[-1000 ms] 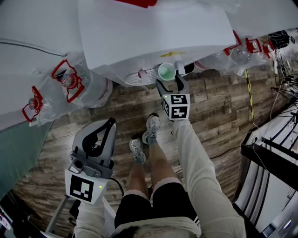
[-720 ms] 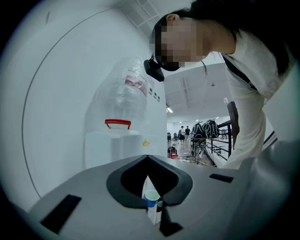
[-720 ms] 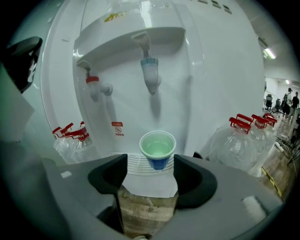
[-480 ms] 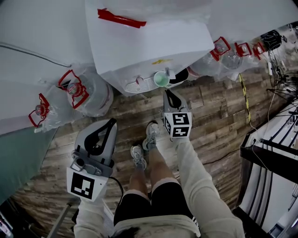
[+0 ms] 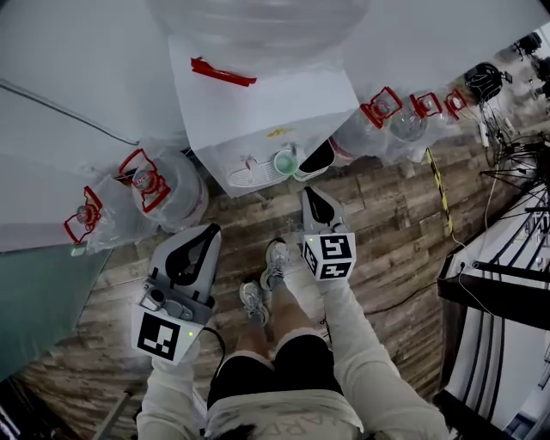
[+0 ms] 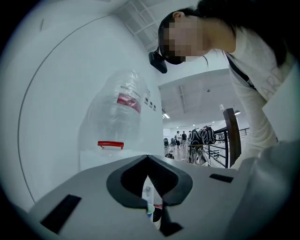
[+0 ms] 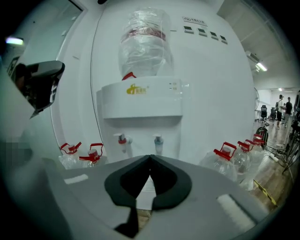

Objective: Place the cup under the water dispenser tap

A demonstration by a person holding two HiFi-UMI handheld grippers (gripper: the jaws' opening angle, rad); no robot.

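Note:
A green cup (image 5: 285,161) stands upright on the drip tray of the white water dispenser (image 5: 266,103), under its taps. My right gripper (image 5: 309,196) hangs a short way back from the cup. Its jaws have just been closing and are now shut, with nothing between them. In the right gripper view the gripper (image 7: 150,157) faces the red tap (image 7: 123,139) and the blue tap (image 7: 158,139), and its jaws hide the cup. My left gripper (image 5: 210,230) is off to the left, shut and empty. In the left gripper view, this gripper (image 6: 147,157) shows a sliver of the cup (image 6: 150,209) through its gap.
Large water bottles with red handles lie on the wooden floor left (image 5: 150,185) and right (image 5: 382,116) of the dispenser. A clear bottle (image 5: 249,26) sits on top of it. The person's shoes (image 5: 262,275) are just behind the grippers. Cables and a black rack (image 5: 494,292) are at the right.
The right gripper was open at the cup. It has drawn back and upward and shut, leaving the cup on the tray. The left gripper has risen a little.

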